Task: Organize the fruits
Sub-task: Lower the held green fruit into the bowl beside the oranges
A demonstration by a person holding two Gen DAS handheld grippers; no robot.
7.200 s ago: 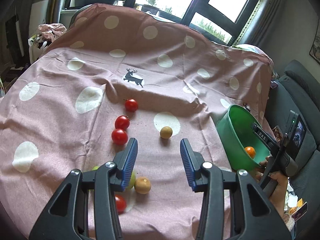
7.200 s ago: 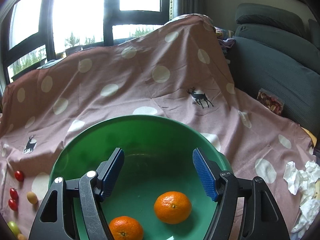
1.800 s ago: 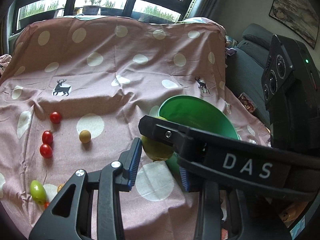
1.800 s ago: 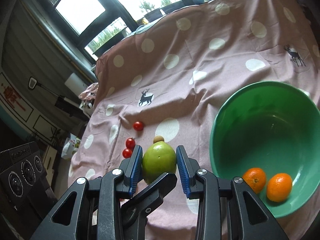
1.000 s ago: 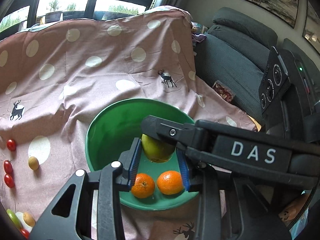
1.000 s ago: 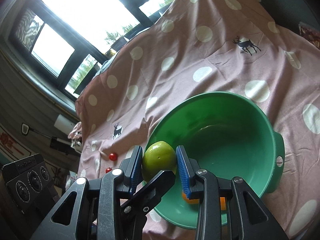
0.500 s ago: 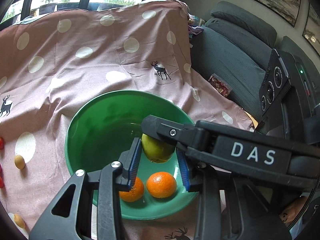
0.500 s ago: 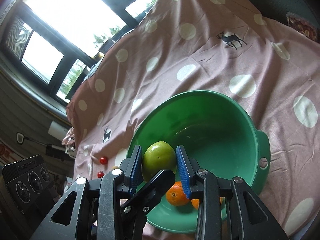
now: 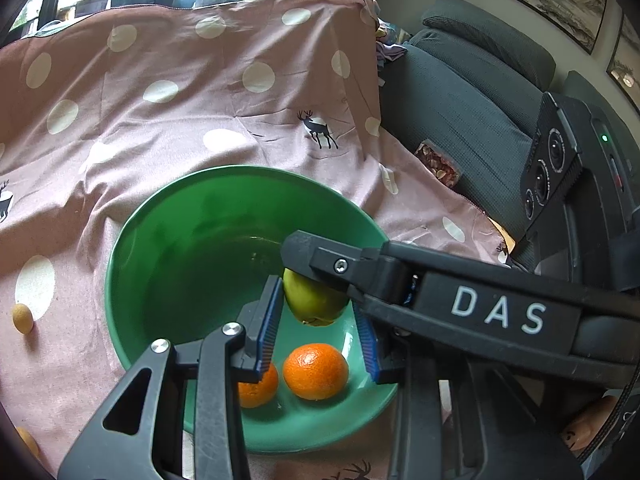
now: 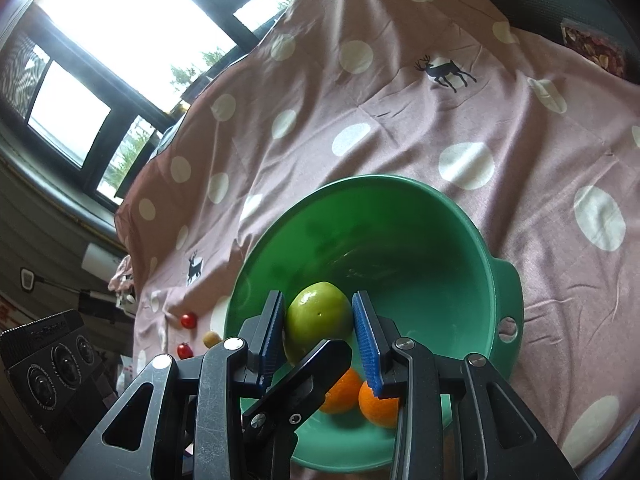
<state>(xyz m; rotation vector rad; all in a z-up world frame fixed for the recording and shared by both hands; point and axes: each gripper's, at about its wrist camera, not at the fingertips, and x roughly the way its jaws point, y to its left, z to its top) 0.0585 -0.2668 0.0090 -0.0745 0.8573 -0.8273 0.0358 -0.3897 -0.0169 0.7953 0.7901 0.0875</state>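
A green fruit [image 9: 312,304] [image 10: 318,316] hangs over the inside of the green bowl [image 9: 132,240] [image 10: 500,264]. My right gripper [image 10: 317,298] is shut on it, with a blue pad on each side. My left gripper [image 9: 316,300] grips the same fruit crosswise. Its left pad touches the fruit; its right pad is partly hidden behind the right gripper's black finger [image 9: 360,268]. One left finger [image 10: 304,364] crosses in front of the fruit in the right wrist view. Two oranges [image 9: 316,370] [image 9: 260,386] [image 10: 340,394] lie on the bowl's floor below.
The bowl sits on a pink dotted cloth [image 9: 200,100] [image 10: 440,100]. Cherry tomatoes [image 10: 188,321] and a small tan fruit [image 10: 211,338] [image 9: 22,318] lie on the cloth to the bowl's left. A grey sofa [image 9: 460,100] with a snack packet [image 9: 438,164] stands to the right.
Both grippers, still holding the green fruit together, have come further over the bowl and a little lower. The bowl now fills more of both views.
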